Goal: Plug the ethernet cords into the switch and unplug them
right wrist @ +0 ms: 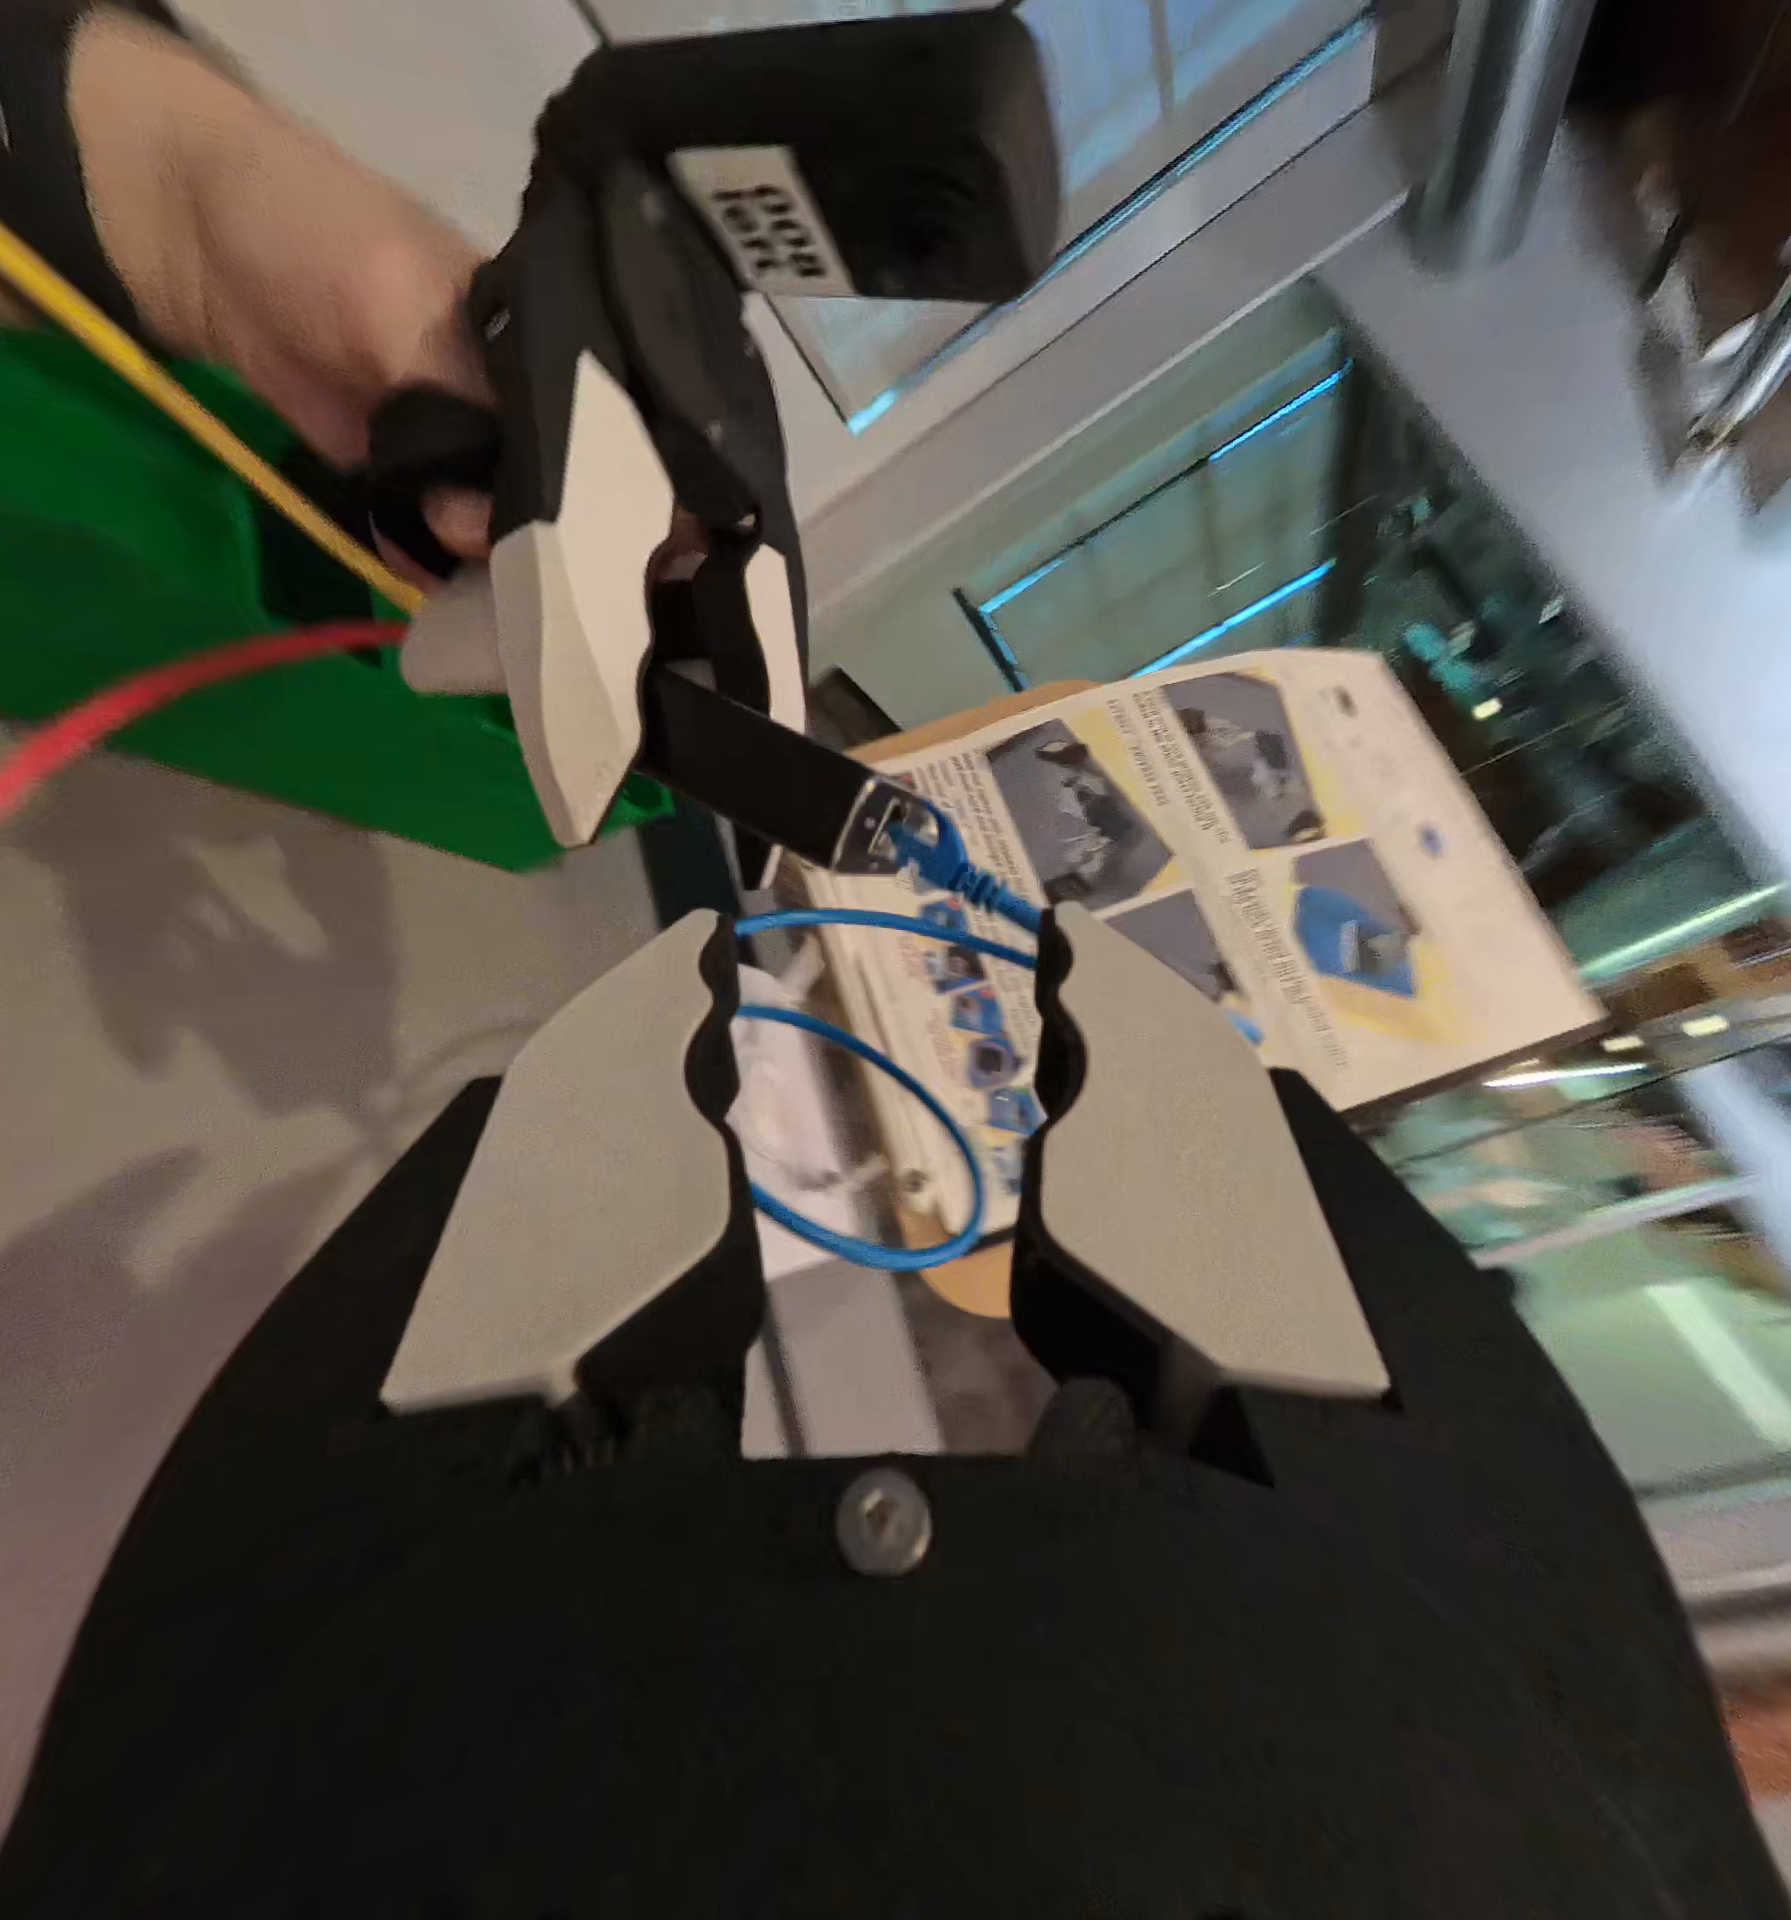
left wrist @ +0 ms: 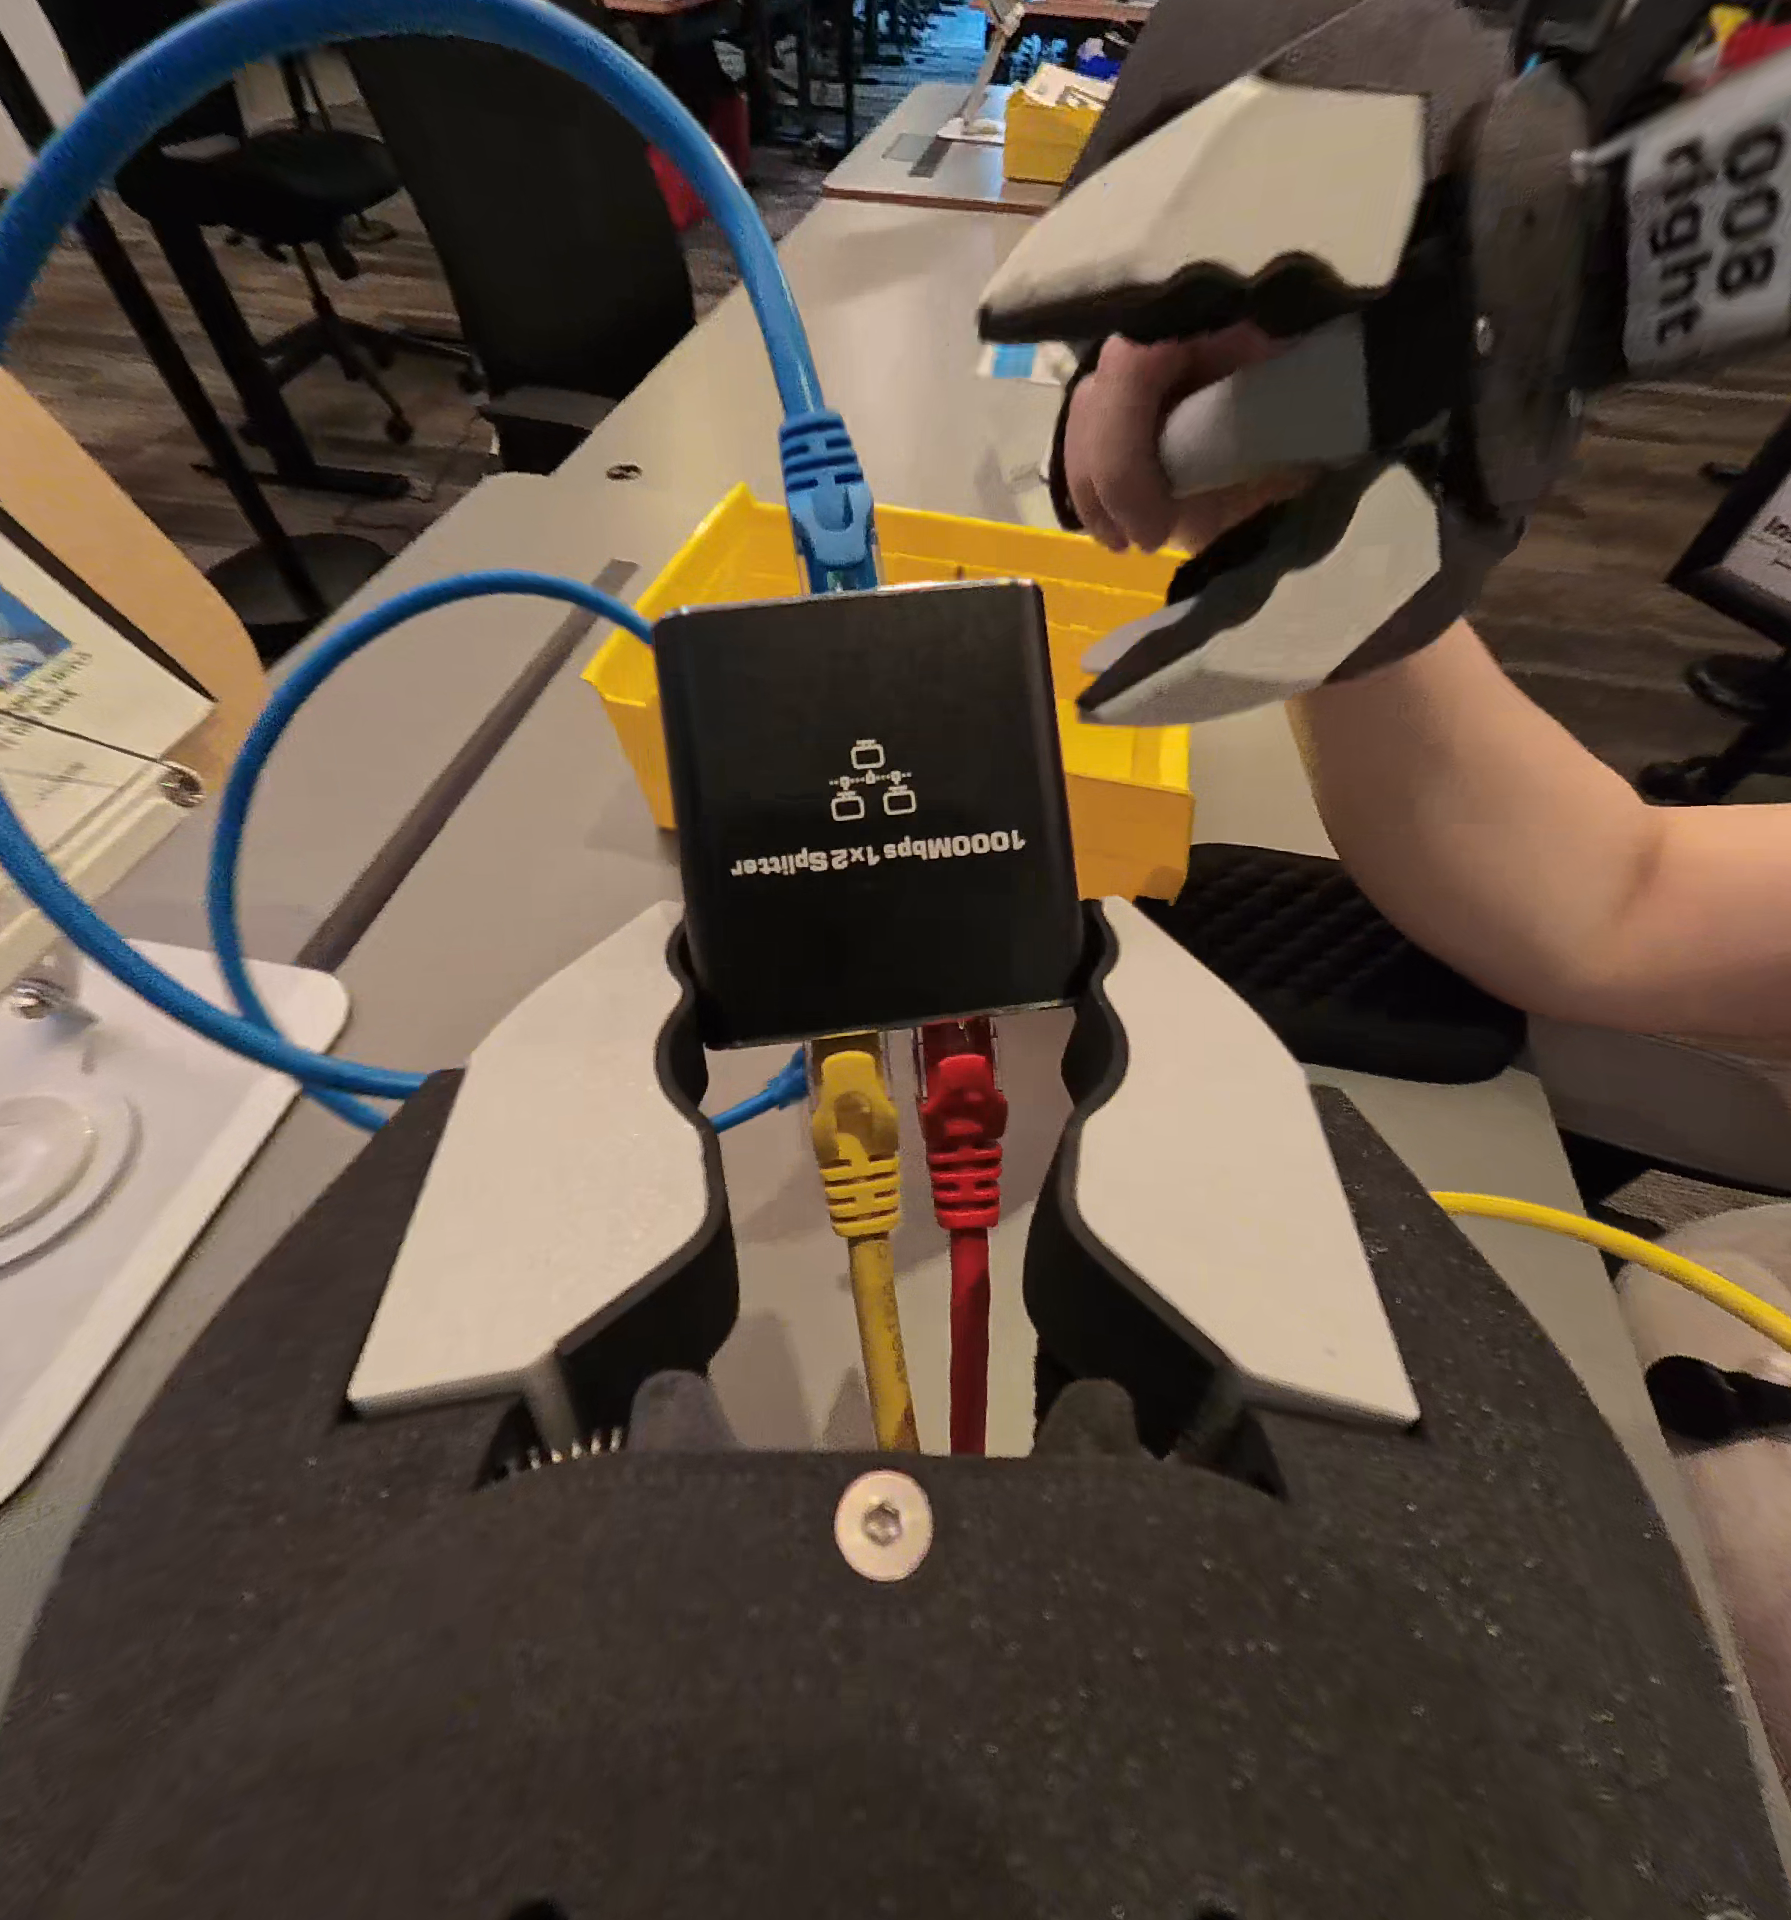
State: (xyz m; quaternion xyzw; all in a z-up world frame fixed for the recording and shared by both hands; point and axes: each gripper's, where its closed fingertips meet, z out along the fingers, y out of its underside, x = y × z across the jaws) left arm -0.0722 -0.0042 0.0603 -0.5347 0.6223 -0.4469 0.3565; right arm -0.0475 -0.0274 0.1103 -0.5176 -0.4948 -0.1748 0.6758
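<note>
Left gripper [left wrist: 886, 977] clamps the black switch [left wrist: 865, 800]; all three cords are seated. Right gripper [right wrist: 886, 997] stands wide, empty. Unplugging likely follows: close on the blue plug [left wrist: 823, 499].

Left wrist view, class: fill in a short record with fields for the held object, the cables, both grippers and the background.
Held object: black switch box, clamped between left gripper pads
Near side ports: yellow cord and red cord, both plugged in
Far side port: blue cord, plugged in, looping left
Right gripper: open, empty, beside the box
Background: yellow bin on grey table
</note>
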